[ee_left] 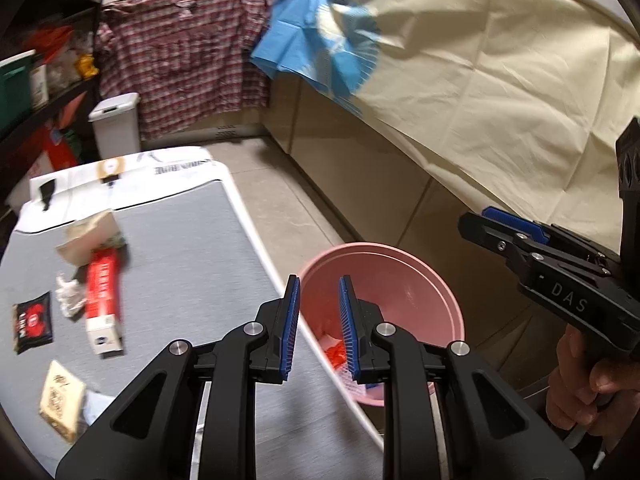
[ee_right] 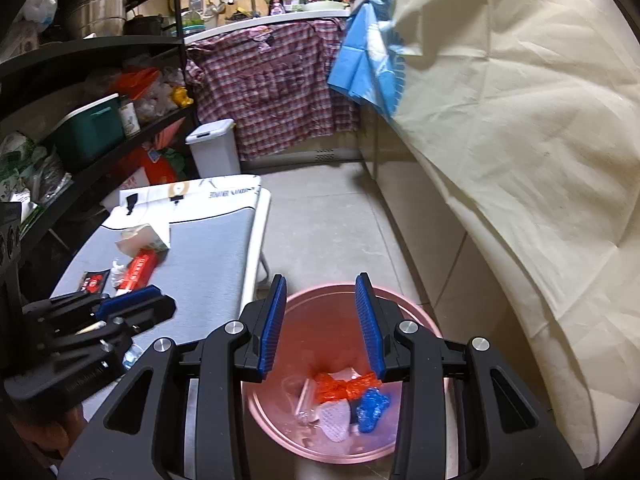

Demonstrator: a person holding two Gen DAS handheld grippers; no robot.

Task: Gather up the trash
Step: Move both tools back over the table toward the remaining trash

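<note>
A pink bucket (ee_right: pixel 416 312) stands on the floor beside a grey table (ee_left: pixel 184 248). Inside it lie red, blue and white scraps (ee_right: pixel 348 396). My right gripper (ee_right: pixel 322 320) hangs open above the bucket, nothing between its blue pads. My left gripper (ee_left: pixel 319 322) is open too, empty, over the table's edge and the bucket rim (ee_left: pixel 440 280). On the table lie a red and white box (ee_left: pixel 103 300), crumpled paper (ee_left: pixel 90 236), a white wad (ee_left: pixel 70 300), a black packet (ee_left: pixel 33 322) and a tan packet (ee_left: pixel 62 404).
A white lidded bin (ee_right: pixel 214 148) stands at the far end by a plaid cloth (ee_right: pixel 272 84). A black shelf rack (ee_right: pixel 80 92) full of goods runs along the left. A cream sheet (ee_right: pixel 520 140) drapes the right side. Tiled floor (ee_right: pixel 320 220) lies between.
</note>
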